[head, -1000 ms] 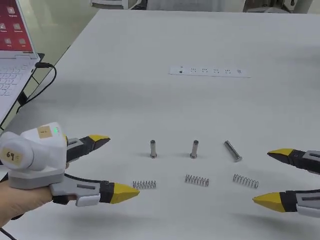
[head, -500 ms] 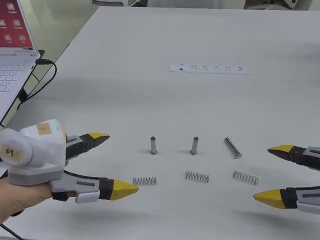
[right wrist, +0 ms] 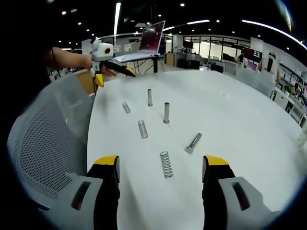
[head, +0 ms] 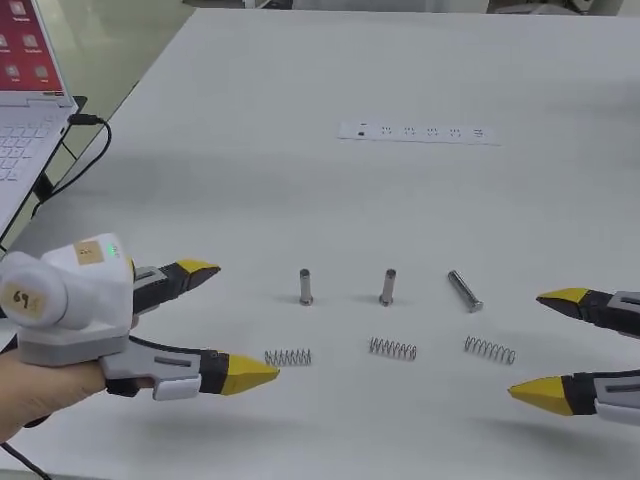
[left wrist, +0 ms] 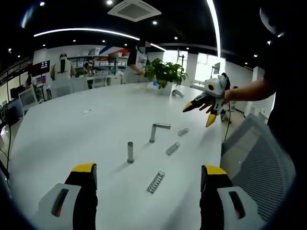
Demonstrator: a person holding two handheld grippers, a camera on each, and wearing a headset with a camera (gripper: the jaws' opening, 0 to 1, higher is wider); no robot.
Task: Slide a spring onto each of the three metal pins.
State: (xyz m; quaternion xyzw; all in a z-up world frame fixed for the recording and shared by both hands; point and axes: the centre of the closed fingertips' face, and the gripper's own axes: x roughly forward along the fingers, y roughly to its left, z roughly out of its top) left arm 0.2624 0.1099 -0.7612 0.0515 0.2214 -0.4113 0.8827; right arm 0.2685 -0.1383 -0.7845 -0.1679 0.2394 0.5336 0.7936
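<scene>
Left gripper [head: 245,320] and right gripper [head: 526,345] both stand open, empty. The spring [head: 288,357] front-left of the middle pin [head: 388,287] is likely light, springy: grip gently mid-coil.

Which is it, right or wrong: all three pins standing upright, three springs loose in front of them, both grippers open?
Wrong on the pins. The head view shows the left pin and the middle pin upright, but the right pin lies on its side. The rest holds: three springs loose in front of them, left gripper and right gripper both open.
</scene>
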